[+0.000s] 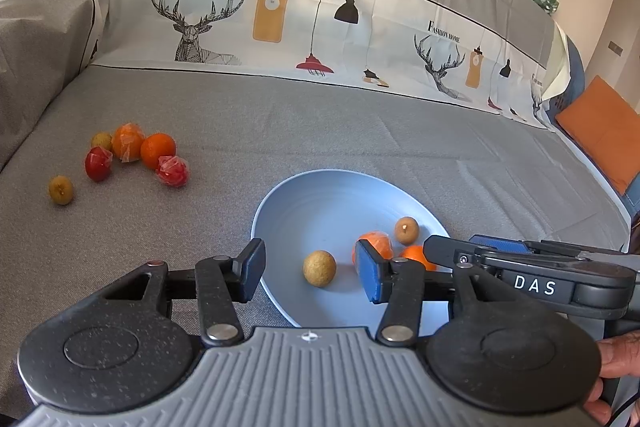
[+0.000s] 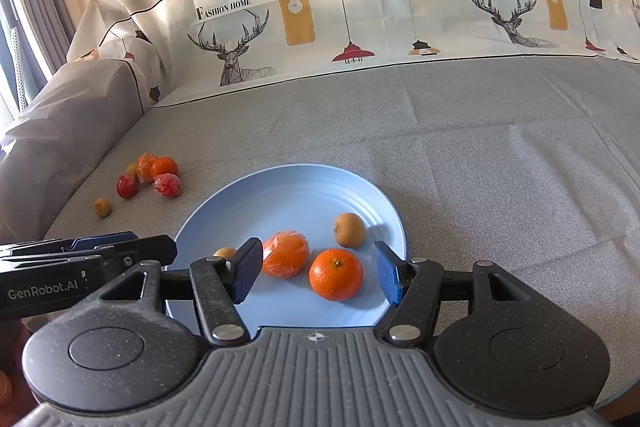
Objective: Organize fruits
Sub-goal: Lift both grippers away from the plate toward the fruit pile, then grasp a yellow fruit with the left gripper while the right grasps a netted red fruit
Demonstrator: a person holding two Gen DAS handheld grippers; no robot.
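Note:
A light blue plate [image 1: 320,199] [image 2: 296,187] lies on the grey bed cover. On it are a bare orange [image 2: 336,274], a plastic-wrapped orange [image 2: 285,253] and two small brown fruits [image 2: 349,229] [image 1: 319,267]. My left gripper [image 1: 310,269] is open and empty over the plate's near edge. My right gripper [image 2: 316,273] is open and empty, its fingers on either side of the two oranges, just above the plate. A loose pile of fruit [image 1: 132,155] [image 2: 152,175] lies on the cover to the far left.
The pile has oranges, red wrapped fruits [image 1: 173,171] and small brown fruits [image 1: 61,190]. A printed sheet [image 1: 280,15] covers the backrest. A grey cushion [image 1: 36,35] stands at the left, an orange cushion [image 1: 608,131] at the right.

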